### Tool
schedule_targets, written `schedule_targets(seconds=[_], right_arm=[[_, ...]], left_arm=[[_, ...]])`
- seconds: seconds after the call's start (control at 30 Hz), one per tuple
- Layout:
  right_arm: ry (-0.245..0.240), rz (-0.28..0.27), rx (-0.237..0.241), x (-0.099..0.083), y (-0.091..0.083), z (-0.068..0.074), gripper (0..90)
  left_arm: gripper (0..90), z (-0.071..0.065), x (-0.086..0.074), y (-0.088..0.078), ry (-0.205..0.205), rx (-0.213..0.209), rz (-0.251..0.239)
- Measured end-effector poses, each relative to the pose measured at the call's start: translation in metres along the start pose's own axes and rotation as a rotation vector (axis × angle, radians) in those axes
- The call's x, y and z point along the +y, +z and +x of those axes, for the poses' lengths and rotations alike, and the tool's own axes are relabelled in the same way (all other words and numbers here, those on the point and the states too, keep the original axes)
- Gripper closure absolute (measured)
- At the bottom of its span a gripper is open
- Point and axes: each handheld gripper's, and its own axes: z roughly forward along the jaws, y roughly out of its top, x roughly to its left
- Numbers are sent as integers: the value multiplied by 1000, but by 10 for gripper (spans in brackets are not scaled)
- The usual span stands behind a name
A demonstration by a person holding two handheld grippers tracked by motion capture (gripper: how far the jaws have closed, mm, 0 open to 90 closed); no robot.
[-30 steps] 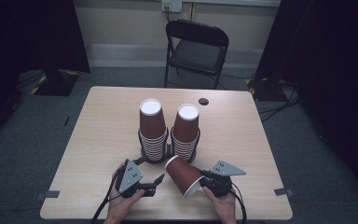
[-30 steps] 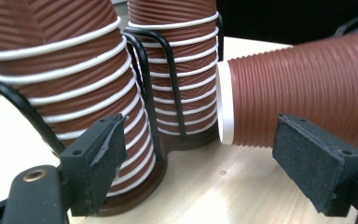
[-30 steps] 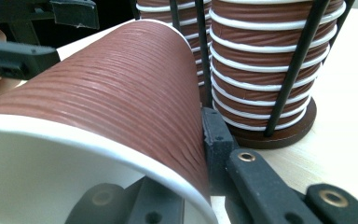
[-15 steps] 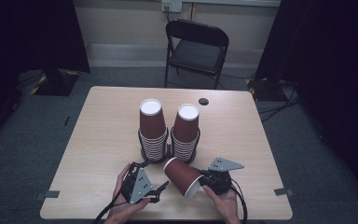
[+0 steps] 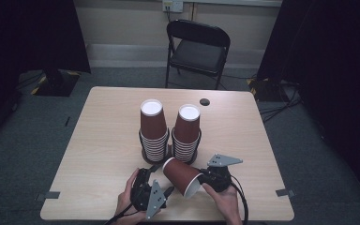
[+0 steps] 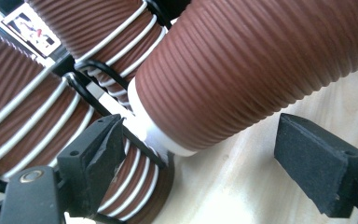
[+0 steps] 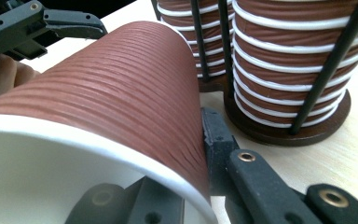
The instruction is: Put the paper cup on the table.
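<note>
left gripper (image 5: 166, 191) drawn back, jaws opening | cup (image 5: 182, 175) pinched at rim by right gripper (image 5: 205, 180)

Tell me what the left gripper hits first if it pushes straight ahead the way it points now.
Probably the held cup: the left gripper stands open with that cup's closed end just ahead between its jaws, and the left cup stack is behind. Depth is hard to judge here.

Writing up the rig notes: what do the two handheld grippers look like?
Both the left gripper and the right gripper are black, each topped by a grey three-cornered plate and trailing a black cable. Close up, the fingers are chunky matt black blocks on black links with brass-coloured rivets. Bare hands; no sleeves visible.
</note>
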Motion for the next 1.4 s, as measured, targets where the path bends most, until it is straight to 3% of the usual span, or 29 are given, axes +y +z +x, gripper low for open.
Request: schedule_targets(seconds=[0.03,0.1,0.27,0.4,0.63,1.4], right_arm=[[3,2,3,1,0,0,864],[6,13,9,3,1,1,863],[19,61,20,9,8,3,863],[27,63,28,14,10,6,863],[39,90,47,16,16,6,863],[28,97,93,23,33,18,878]], left_arm=[[156,0,0,0,0,0,0],[156,-3,1,1,40,8,10],[152,-7,2,1,74,30,19],[95,-7,3,2,81,45,13],[39,-11,7,7,135,64,28],[40,-19,30,20,130,26,-46]])
